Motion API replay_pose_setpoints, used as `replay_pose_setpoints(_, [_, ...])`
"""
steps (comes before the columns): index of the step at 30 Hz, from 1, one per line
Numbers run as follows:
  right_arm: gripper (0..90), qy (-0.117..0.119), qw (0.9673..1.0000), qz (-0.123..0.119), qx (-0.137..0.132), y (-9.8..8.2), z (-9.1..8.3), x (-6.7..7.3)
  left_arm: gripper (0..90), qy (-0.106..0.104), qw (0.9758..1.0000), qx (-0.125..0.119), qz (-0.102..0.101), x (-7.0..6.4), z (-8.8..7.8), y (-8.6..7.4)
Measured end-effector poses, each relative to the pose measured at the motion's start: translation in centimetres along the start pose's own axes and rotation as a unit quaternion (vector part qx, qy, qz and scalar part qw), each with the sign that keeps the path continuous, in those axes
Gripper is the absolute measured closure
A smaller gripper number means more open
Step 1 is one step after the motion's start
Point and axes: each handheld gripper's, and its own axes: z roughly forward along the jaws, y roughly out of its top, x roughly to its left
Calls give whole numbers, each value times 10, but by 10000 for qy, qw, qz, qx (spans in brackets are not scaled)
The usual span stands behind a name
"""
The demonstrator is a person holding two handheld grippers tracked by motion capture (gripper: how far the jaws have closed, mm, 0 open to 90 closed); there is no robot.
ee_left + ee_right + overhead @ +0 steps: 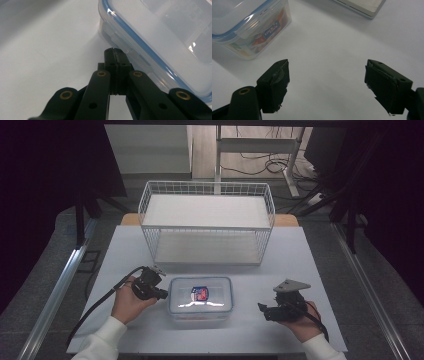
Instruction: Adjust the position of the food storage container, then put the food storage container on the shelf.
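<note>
Container [201, 299] near centre of the table [310, 270], lid on, long axis running left to right. My left gripper [115, 50] pressed together, tips at its left end clip. My right gripper [327, 82] spread wide, right of it, apart.

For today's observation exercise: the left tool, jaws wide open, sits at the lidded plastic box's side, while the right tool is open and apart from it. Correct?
Not quite. The left tool has its jaws shut, as the left gripper view shows, tips at the box. The right tool is open and apart from it.
</note>
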Motion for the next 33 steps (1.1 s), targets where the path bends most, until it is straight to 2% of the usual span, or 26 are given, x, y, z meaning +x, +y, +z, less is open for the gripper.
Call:
replay_pose_setpoints(8, [205,-28,9999,66,-110,2,-1,-2,900,-11,10000,-71,14,-4,1,-1])
replay_pose_setpoints(11, [204,3,9997,177,-194,2,-3,-3,900,-15,10000,-67,-31,-5,-1,-4])
replay_pose_setpoints(13, [204,-8,9994,227,-276,3,-5,-3,900,126,9998,-143,-40,-5,-7,-8])
replay_pose_setpoints(17, [204,20,9988,308,-385,3,-8,-3,899,122,9980,-587,-199,-3,-25,-20])
replay_pose_setpoints(19, [204,128,9984,360,-411,4,-7,-4,828,99,9954,-886,-342,0,-36,-29])
replay_pose_setpoints(21, [204,164,9982,406,-412,4,-6,-3,692,73,9930,-1086,-460,1,-42,-35])
replay_pose_setpoints(23, [204,234,9978,419,-462,6,-5,-3,496,85,9930,-1025,-573,2,-42,-37])
replay_pose_setpoints(25, [203,301,9974,431,-495,6,-5,-2,388,80,9905,-1134,-770,1,-40,-38])
replay_pose_setpoints(27, [202,374,9970,416,-536,7,-5,-2,306,-32,9902,-1134,-817,0,-39,-37])
replay_pose_setpoints(29, [198,482,9963,436,-554,7,-5,-2,254,-123,9887,-1200,-892,0,-39,-37])
replay_pose_setpoints(30, [196,538,9960,447,-550,7,-5,-2,236,-249,9870,-1246,-987,0,-39,-36])
replay_pose_setpoints(31, [193,644,9956,423,-540,7,-5,-1,209,-298,9858,-1278,-1043,0,-39,-36])
replay_pose_setpoints(33, [189,697,9954,394,-520,7,-4,0,193,-373,9839,-1345,-1118,0,-40,-35])
